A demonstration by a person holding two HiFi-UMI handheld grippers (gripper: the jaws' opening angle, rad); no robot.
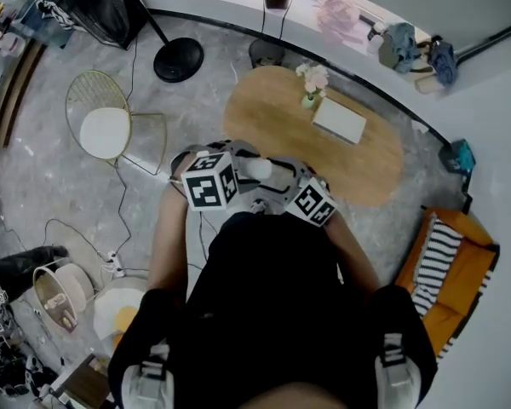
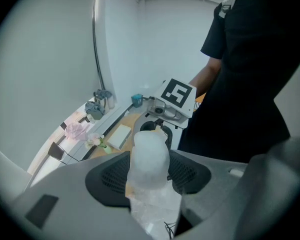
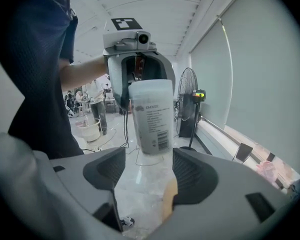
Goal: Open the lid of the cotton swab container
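The cotton swab container (image 1: 257,169) is a whitish translucent tube held in the air in front of the person's body, between the two grippers. My left gripper (image 2: 149,173) is shut on it, with both pads pressed on its sides. In the right gripper view the container (image 3: 151,116) hangs upright with a printed label and barcode, and its far end is gripped by the left gripper (image 3: 137,64). My right gripper (image 3: 149,176) is open; its pads stand apart just under the container's near end and do not touch it. I cannot make out the lid.
Below lies an oval wooden table (image 1: 370,173) with a white box (image 1: 339,119) and a small flower vase (image 1: 312,82). A wire chair (image 1: 111,126) stands at the left, an orange seat (image 1: 447,267) at the right, and a standing fan (image 3: 188,101) on the marble floor.
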